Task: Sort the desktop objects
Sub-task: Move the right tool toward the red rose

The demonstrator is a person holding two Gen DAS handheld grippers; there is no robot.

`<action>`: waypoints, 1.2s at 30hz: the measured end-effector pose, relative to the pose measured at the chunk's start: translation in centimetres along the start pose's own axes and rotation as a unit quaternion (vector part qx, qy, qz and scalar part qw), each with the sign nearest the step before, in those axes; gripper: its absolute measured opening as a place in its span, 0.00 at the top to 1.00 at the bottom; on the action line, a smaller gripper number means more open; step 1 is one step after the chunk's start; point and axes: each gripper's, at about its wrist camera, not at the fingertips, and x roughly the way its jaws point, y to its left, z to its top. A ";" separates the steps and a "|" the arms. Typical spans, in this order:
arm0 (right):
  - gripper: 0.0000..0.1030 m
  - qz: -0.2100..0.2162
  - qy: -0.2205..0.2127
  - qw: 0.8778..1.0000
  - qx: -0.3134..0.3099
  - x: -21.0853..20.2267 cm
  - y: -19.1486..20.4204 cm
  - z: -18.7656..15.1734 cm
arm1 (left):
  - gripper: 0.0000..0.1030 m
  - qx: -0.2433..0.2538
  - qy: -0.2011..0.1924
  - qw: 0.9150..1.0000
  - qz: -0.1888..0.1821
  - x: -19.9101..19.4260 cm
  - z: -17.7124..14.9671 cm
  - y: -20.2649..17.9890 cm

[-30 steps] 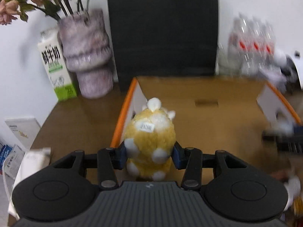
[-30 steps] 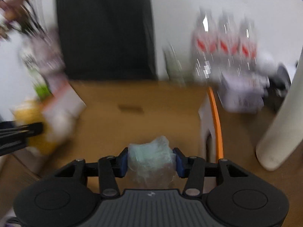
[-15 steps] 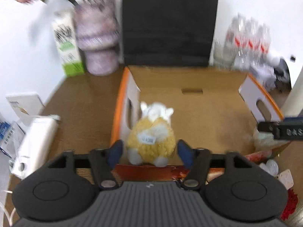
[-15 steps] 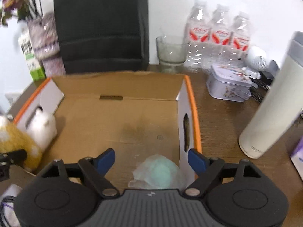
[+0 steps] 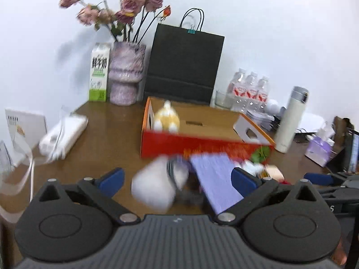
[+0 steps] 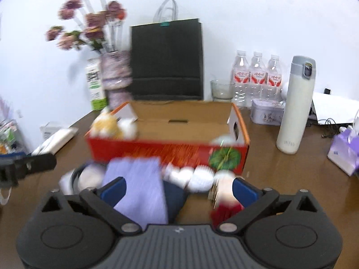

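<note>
— Along the table's (image 6: 280, 174) back edge, what do you count?
— Three water bottles (image 6: 255, 76), one milk carton (image 5: 98, 71), one vase (image 5: 125, 74), one black bag (image 5: 184, 62) and one white flask (image 6: 294, 105).
— And your open box (image 5: 202, 141)?
— One, mid-table, its long axis running left to right. One yellow plush toy (image 5: 167, 118) sits upright in its left end, against the left wall; a pale object in the right end is too blurred to name.
— Your grippers?
— Your left gripper (image 5: 177, 179) and right gripper (image 6: 178, 187) both stand wide open and hold nothing. Both hover at the table's near edge over blurred clutter: one lilac pack (image 6: 139, 186), its long axis running front to back, and some white cups (image 6: 190, 176).
</note>
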 end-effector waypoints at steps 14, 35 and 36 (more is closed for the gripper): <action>0.02 0.028 0.018 0.999 0.012 -2.3 1.5 -7.4 | 0.00 0.010 0.045 0.999 0.014 -0.8 -6.9 1.8; 0.15 -0.057 0.009 0.997 0.052 3.2 -4.4 -1.9 | 0.00 0.036 0.034 0.999 -0.002 6.5 -0.7 1.3; 0.18 -0.063 0.018 0.997 0.051 4.0 -4.8 -1.7 | 0.00 0.025 0.032 0.999 -0.010 7.1 -0.2 1.5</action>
